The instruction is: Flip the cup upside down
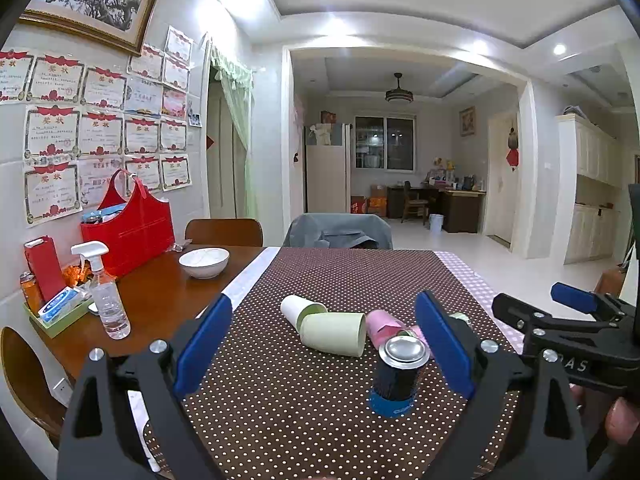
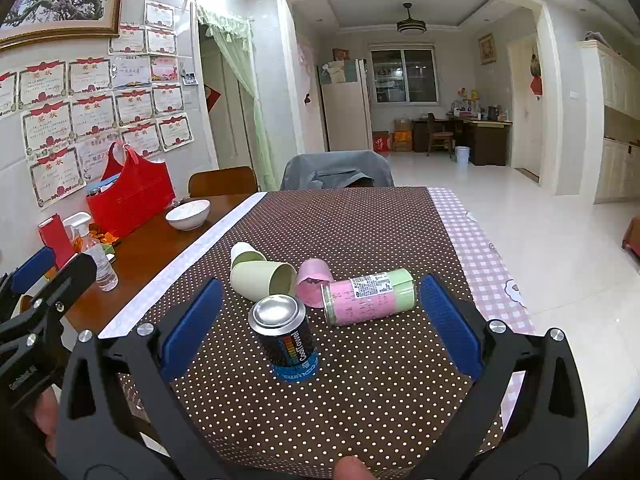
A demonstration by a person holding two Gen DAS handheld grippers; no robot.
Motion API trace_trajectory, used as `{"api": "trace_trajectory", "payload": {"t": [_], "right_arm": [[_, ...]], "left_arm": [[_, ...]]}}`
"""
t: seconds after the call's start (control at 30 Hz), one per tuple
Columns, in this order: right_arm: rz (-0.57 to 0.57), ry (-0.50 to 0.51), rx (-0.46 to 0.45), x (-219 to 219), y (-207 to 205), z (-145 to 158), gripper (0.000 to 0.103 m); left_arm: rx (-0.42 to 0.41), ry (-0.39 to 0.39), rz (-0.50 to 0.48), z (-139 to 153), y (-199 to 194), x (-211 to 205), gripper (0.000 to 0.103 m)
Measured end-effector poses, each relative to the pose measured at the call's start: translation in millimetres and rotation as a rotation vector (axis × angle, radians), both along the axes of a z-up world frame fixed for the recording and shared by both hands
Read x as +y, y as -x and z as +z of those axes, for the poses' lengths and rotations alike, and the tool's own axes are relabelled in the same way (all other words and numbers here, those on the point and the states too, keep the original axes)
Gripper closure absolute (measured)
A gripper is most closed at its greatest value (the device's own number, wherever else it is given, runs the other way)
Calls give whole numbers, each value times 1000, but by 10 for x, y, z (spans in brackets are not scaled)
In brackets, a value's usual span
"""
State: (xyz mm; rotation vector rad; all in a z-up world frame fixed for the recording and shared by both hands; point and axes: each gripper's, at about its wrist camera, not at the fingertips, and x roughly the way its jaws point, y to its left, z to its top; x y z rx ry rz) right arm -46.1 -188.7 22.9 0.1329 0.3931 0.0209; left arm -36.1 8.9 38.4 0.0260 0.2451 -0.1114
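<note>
Both grippers hover with jaws spread wide, holding nothing.
The left gripper (image 1: 324,344) and right gripper (image 2: 320,328) sit side by side above the near end of the counter (image 2: 360,400), both pointing forward.

White tiled wall (image 1: 200,40) on the left carries a framed tree picture (image 1: 92,0) above rows of red-trimmed certificates (image 1: 100,128). A doorway with a green curtain (image 1: 240,120) opens beside them. Wooden chair (image 1: 224,232) and a chair draped in a grey jacket (image 1: 340,234) stand at the table's far end. Beyond a wide archway, pale glossy floor (image 2: 520,216) leads to a dark window (image 2: 404,76), fridge (image 2: 346,112), cluttered desk (image 2: 476,132) and cream cabinets (image 2: 616,120). Ceiling spotlights (image 1: 559,49) glow.
</note>
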Motion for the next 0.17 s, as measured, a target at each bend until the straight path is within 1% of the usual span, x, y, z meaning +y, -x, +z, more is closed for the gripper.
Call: {"api": "trace_trajectory", "payload": {"t": [0.17], "right_arm": [[1,-2,-2,-4,-3,2,6]], "left_arm": [[9,5,9,-6,-20,18,12]]}}
